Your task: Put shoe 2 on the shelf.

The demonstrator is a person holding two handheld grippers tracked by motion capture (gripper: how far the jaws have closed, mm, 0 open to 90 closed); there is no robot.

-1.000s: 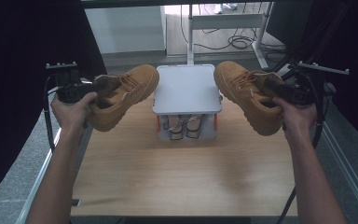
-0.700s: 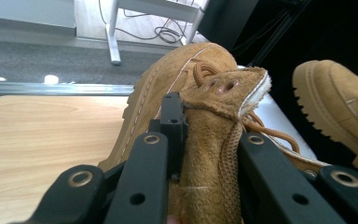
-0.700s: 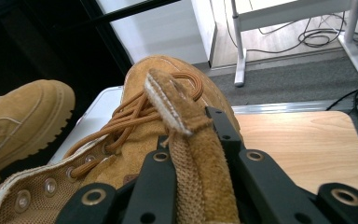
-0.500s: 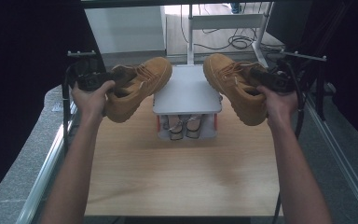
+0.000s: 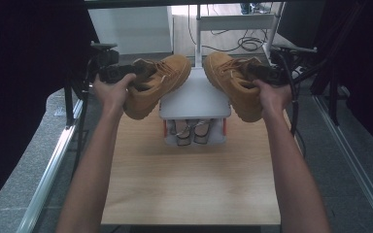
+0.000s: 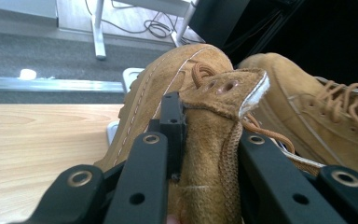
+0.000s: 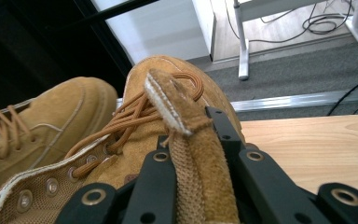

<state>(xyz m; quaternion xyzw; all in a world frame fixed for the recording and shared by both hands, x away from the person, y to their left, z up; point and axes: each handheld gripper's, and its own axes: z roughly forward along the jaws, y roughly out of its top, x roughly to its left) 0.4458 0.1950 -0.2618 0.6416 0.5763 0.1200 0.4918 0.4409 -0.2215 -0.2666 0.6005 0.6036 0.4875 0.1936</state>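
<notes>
I hold two tan suede lace-up boots in the air over a white low rack (image 5: 194, 103). My left gripper (image 5: 126, 73) is shut on the collar of the left boot (image 5: 161, 82), whose toe points toward the rack. My right gripper (image 5: 261, 73) is shut on the collar of the right boot (image 5: 229, 80). In the left gripper view the black jaws of my left gripper (image 6: 209, 133) pinch the left boot (image 6: 200, 154), with the right boot (image 6: 307, 116) beyond. In the right gripper view my right gripper (image 7: 193, 144) clamps the right boot (image 7: 168, 79) by its tongue and collar, beside the left boot (image 7: 51, 112).
The rack stands at the far middle of a wooden table (image 5: 189, 189), with a pair of shoes (image 5: 189, 133) on its lower level. Metal rails run along both table sides. Beyond the table are a white desk frame (image 5: 233, 22) and floor cables.
Both hands have carried their boots farther from the person and inward. The boots' toes now nearly meet above the back of the rack. Both grips are unchanged.
</notes>
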